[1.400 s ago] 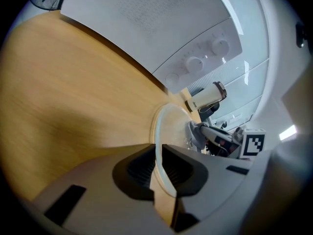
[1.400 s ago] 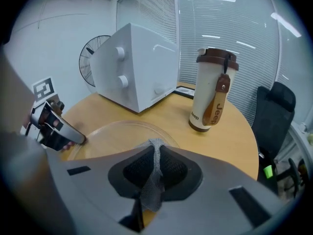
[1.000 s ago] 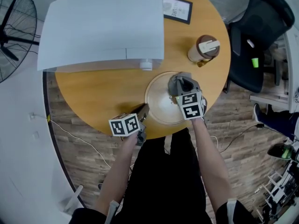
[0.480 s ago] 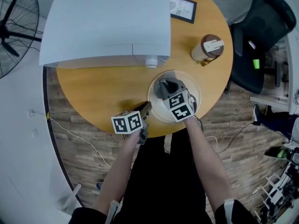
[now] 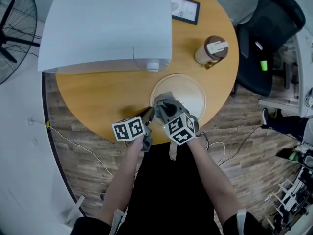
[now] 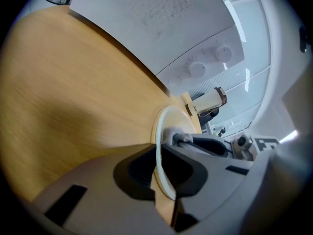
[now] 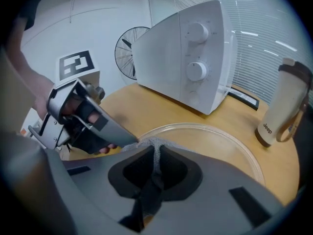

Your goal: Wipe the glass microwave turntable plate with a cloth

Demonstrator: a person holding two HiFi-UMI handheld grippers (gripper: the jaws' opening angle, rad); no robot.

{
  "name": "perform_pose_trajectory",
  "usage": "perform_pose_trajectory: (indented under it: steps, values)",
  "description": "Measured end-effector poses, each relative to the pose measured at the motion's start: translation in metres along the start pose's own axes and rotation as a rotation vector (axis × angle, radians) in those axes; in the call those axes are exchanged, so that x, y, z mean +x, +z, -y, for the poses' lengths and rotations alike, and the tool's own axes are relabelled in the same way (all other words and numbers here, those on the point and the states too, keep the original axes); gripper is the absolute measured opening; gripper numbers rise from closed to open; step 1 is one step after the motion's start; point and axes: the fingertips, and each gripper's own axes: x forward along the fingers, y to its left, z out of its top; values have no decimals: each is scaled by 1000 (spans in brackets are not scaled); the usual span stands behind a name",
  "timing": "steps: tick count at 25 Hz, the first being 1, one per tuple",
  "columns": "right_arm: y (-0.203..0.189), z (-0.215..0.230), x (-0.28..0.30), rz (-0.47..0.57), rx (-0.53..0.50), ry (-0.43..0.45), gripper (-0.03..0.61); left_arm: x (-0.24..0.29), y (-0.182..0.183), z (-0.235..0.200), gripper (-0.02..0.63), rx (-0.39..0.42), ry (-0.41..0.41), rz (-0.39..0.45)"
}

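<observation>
The round glass turntable plate (image 5: 188,89) lies on the wooden table near its front edge. My left gripper (image 5: 149,114) is shut on the plate's near left rim (image 6: 158,131); its jaws have just been closing a little tighter with the rim between them. My right gripper (image 5: 164,105) is shut on a grey cloth (image 5: 165,98) and presses it on the plate's left part, close beside the left gripper. In the right gripper view the cloth (image 7: 154,148) bunches between the jaws on the plate (image 7: 220,141), and the left gripper's tip (image 7: 128,140) is right next to it.
A white microwave (image 5: 107,23) stands at the back left of the table. A brown-lidded tumbler (image 5: 211,50) and a framed card (image 5: 185,9) are at the back right. A fan (image 5: 12,33) and a black chair (image 5: 269,38) stand off the table.
My right gripper has dragged the cloth across the plate from its right part to its left edge, toward the left gripper. The left gripper has held still on the rim.
</observation>
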Motion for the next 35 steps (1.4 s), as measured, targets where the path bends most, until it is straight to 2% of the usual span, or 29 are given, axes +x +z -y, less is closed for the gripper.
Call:
perform_pose_trajectory:
  steps: [10,16,24,29,35]
  values:
    - [-45,-37,-33,-28,-17,68,40,0,1,0,28,-9,16,20]
    - [-72,-35,-54,-45,-3,57,40,0,1,-1,28,-9,15,19]
    - [-98,13,-81,-30,103,-50,43,0,1,0,26,-16,5,13]
    - [-102,52,-91,-8,177,-111,44,0,0,0,26,-18,3,11]
    - [-93,110,-90,34,312,-218,48,1,0,0,26,-17,0,9]
